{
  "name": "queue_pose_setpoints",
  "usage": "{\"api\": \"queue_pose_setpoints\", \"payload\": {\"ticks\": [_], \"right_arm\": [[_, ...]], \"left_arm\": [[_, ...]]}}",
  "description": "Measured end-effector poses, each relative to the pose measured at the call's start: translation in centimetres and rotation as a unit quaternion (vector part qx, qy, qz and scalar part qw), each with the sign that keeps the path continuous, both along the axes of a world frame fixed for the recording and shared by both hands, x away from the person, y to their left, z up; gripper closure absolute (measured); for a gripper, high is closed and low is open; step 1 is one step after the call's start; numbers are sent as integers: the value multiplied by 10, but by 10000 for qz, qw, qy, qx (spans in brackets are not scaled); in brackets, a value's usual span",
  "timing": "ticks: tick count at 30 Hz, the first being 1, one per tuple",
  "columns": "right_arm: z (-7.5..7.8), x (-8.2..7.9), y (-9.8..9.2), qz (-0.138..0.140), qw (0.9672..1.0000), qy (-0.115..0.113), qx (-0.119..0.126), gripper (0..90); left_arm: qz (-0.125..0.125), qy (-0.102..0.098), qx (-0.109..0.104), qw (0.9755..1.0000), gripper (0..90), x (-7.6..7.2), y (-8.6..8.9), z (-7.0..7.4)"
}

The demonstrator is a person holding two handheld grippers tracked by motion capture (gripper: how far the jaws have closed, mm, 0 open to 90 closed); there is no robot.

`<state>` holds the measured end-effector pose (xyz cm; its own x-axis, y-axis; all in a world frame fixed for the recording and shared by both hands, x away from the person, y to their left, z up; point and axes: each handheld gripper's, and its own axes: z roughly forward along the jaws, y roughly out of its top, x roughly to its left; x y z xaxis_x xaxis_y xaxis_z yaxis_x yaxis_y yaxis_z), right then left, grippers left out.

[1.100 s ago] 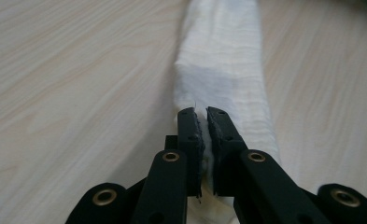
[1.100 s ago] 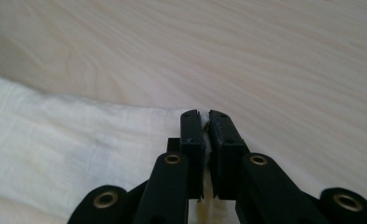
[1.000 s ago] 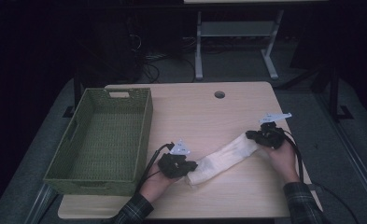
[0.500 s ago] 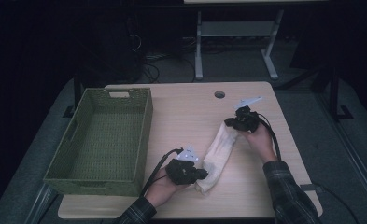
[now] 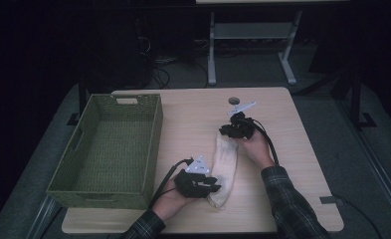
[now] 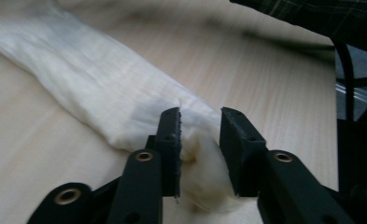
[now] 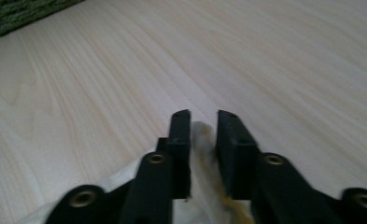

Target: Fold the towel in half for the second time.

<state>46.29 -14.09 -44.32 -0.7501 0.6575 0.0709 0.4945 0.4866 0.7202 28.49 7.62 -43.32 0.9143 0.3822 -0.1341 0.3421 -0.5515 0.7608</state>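
Cloth [image 5: 225,167] lies lengthwise on worktop [image 5: 292,164]. L claw [image 6: 200,135] and R claw [image 7: 203,128] just opening, cloth ends loose between jaws. Basket [image 5: 63,185] empty; transfer pending.

Cream-white cloth [image 5: 225,167], soft, rolled or folded into a long narrow strip, lies flat on the surface [image 5: 193,119]. Runs from about 12 o'clock at its far end to 6 o'clock at its near end, slightly bowed. Near end bunched and rounded, with faint yellowish staining in the folds.
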Motion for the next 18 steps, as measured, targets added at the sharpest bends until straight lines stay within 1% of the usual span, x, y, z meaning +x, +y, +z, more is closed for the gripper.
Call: {"api": "queue_pose_setpoints", "payload": {"ticks": [1, 2, 4, 7, 8, 9, 10, 11, 12, 13, 14, 15, 16, 17, 18], "right_arm": [[2, -1, 0, -37, 10000, 12, 36, 686], [3, -1, -2, -62, 10000, -5, 76, 637], [6, -1, -6, -117, 9999, -24, 123, 599], [11, -5, -14, -157, 9997, -93, 141, 578], [13, -7, -15, -179, 9997, -80, 129, 573], [14, -9, -18, -172, 9997, -109, 138, 571], [15, -10, -20, -186, 9996, -122, 149, 571], [16, -14, -23, -197, 9996, -128, 156, 570], [17, -16, -25, -195, 9996, -157, 145, 570], [17, -19, -27, -193, 9995, -170, 155, 570], [17, -21, -29, -195, 9996, -177, 142, 570], [18, -25, -33, -198, 9995, -192, 161, 570], [18, -26, -35, -205, 9994, -201, 167, 570], [17, -29, -39, -210, 9994, -191, 189, 570], [17, -32, -41, -220, 9993, -203, 203, 570]], "left_arm": [[46, -99, 8, 9999, 648, 1, 1, 3], [63, -142, -47, 9999, 626, 3, 3, 6], [34, -164, -66, 9998, 608, 5, 4, 8], [74, -286, 102, 9995, 583, 6, 3, 9], [111, -264, 207, 9994, 583, 6, 2, 7], [123, -266, 318, 9991, 611, 6, 2, 6], [168, -291, 516, 9981, 644, 6, 2, 3], [260, -253, 536, 9979, 719, 4, 1, 1], [301, -242, 661, 9971, 757, 3, 2, 0], [355, -223, 736, 9964, 807, 3, 2, -1], [459, -228, 893, 9947, 830, 2, 3, -3], [486, -207, 940, 9942, 846, 2, 3, -4], [481, -149, 1030, 9934, 862, 2, 4, -5], [493, -104, 1145, 9922, 876, 1, 4, -7], [490, -68, 1169, 9919, 884, -1, 3, -9]]}}
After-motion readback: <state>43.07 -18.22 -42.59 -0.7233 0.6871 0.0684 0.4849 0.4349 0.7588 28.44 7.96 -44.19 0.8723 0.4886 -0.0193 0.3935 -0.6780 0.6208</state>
